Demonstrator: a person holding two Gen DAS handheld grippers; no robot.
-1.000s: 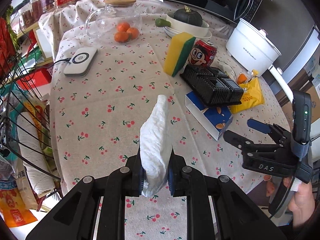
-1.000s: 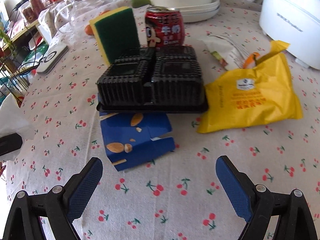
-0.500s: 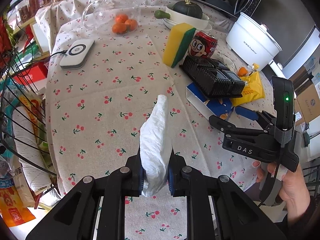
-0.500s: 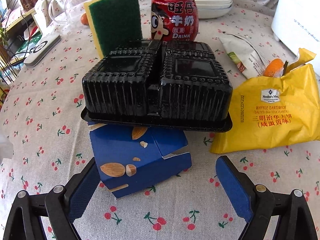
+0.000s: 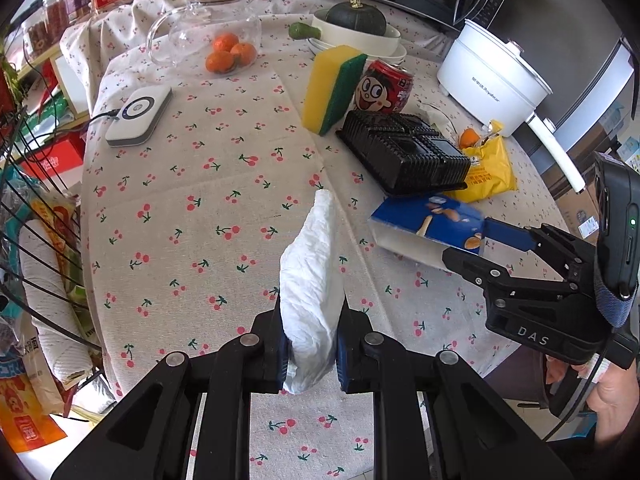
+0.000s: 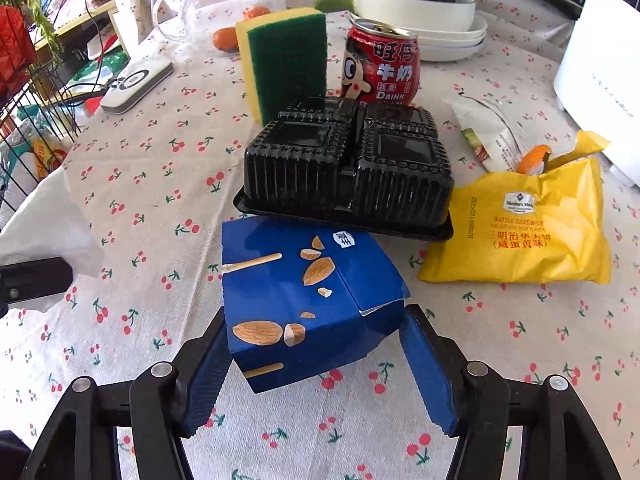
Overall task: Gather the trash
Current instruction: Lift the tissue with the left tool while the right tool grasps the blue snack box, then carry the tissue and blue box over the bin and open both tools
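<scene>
Left wrist view looks down on a table (image 5: 224,184) under a cherry-print cloth; the left claw (image 5: 310,344) is pressed together on a crumpled white tissue (image 5: 312,280), which sticks up out of the pads above the near middle of the cloth. To the right, the right claw (image 5: 480,246) reaches in from the near right edge, held by a person's hand (image 5: 612,396). Right wrist view shows the right claw (image 6: 320,364) with its jaws just closing around the near end of a blue almond-print box (image 6: 304,300); the left pad touches the box's side, while whether the right pad touches it I cannot tell. The box's far end lies under a black plastic tray (image 6: 348,172); a yellow snack bag (image 6: 524,228) lies right of it, and a sponge (image 6: 284,60) and a red drink can (image 6: 380,66) stand beyond.
</scene>
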